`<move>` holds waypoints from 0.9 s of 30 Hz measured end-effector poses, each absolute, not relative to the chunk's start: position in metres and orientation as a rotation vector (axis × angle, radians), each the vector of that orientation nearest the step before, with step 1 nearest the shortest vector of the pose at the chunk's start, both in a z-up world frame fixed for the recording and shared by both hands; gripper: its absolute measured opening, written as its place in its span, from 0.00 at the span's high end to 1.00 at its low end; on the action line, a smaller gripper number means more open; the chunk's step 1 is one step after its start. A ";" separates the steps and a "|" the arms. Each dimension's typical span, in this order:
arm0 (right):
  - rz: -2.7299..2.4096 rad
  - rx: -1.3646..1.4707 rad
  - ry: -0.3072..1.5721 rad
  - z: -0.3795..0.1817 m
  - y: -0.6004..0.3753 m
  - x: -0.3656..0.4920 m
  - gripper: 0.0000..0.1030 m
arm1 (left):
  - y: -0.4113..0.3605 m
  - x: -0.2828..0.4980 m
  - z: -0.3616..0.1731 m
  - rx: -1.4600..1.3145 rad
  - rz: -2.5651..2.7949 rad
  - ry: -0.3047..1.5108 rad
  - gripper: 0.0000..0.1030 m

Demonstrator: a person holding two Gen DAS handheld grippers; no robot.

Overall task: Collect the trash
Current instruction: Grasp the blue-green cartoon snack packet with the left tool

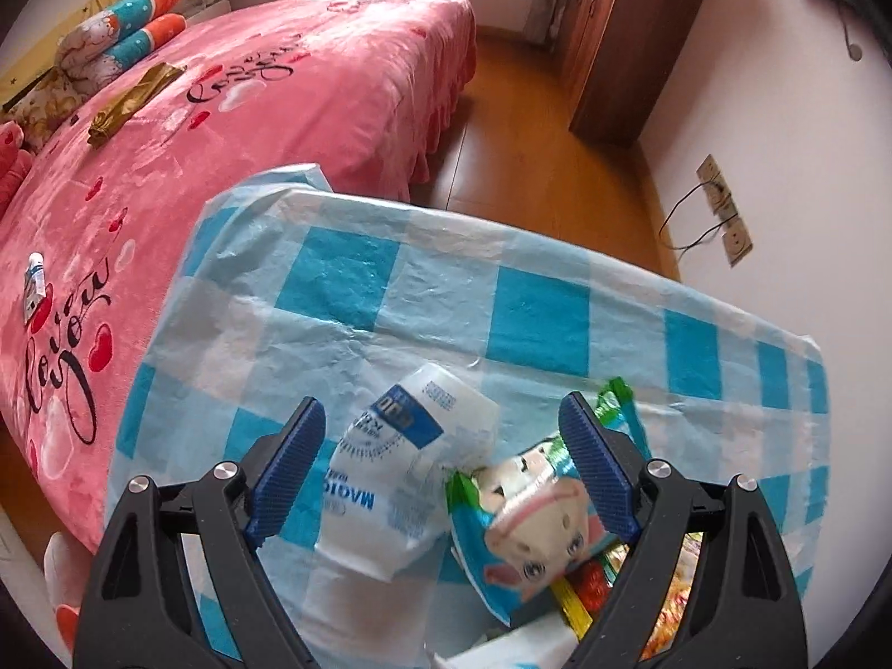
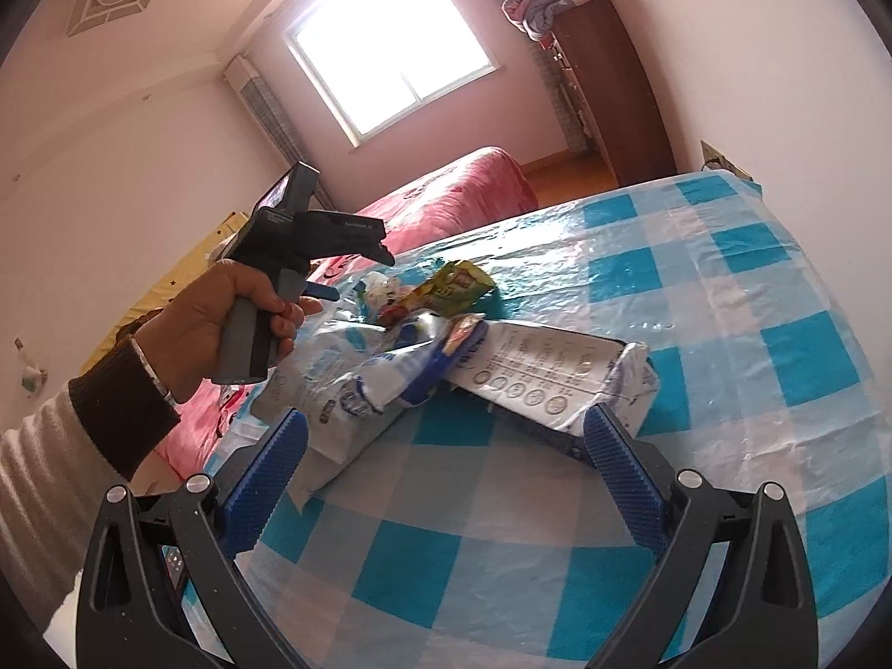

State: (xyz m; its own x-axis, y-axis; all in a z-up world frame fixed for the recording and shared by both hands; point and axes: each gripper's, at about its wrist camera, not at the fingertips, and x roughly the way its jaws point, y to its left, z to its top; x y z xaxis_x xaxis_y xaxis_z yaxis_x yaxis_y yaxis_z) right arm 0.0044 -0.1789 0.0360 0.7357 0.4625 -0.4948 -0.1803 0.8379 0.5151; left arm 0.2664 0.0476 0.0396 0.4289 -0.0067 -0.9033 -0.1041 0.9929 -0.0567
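The trash lies in a loose heap on the worktop covered with a blue-and-white checked plastic cloth (image 2: 641,290): a crumpled white-and-blue plastic wrapper (image 1: 390,468), a cartoon-cow snack packet (image 1: 529,518), a green-yellow snack packet (image 2: 454,284) and a flat white printed pack (image 2: 557,373). The left gripper (image 1: 446,471) hangs over the heap in the lower centre of its frame, jaws apart and straddling the crumpled wrapper and cow packet without clamping them. The right gripper (image 2: 446,485) is also spread wide, holding nothing, just short of the heap. No bin or bag shows, so collecting appears barely begun; every piece seems left to pick up.
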 end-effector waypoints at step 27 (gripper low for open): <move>0.200 0.522 0.731 0.011 -0.237 0.019 0.05 | -0.023 0.139 0.024 0.195 -0.230 1.216 0.37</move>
State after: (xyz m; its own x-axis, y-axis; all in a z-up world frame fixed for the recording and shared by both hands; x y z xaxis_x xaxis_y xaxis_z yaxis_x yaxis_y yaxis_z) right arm 0.0194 -0.2367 0.0108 0.7326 0.3508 -0.5834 0.0045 0.8545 0.5194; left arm 0.1392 -0.0232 0.0239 0.3289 -0.0701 -0.9418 0.2781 0.9602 0.0257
